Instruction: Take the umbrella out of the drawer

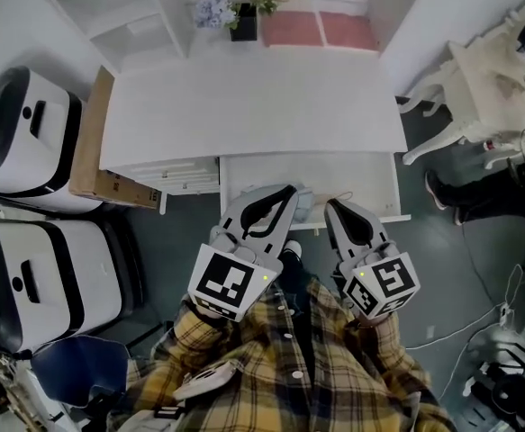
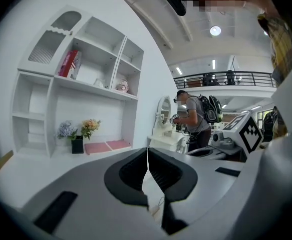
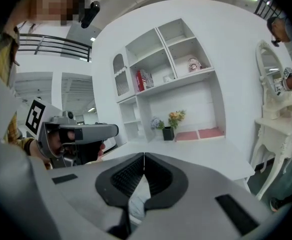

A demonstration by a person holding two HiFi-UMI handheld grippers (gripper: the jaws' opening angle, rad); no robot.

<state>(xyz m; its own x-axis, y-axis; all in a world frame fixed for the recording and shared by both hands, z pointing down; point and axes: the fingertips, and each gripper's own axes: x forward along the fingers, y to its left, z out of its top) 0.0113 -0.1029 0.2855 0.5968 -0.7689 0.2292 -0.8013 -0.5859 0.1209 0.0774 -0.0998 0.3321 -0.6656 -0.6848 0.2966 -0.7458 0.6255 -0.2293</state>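
A white desk (image 1: 253,106) is standing below a white shelf unit (image 2: 75,84). A black pot of flowers (image 1: 242,21) is sitting at the desk's rear edge, just beside two pink mats (image 1: 294,30). A red book (image 2: 69,63) is leaning on an upper shelf. A cardboard box (image 1: 91,142) is resting against the desk's left side, near what are probably two white machines (image 1: 28,138). A person with a backpack (image 2: 195,118) is standing at a white dressing table (image 2: 163,140).
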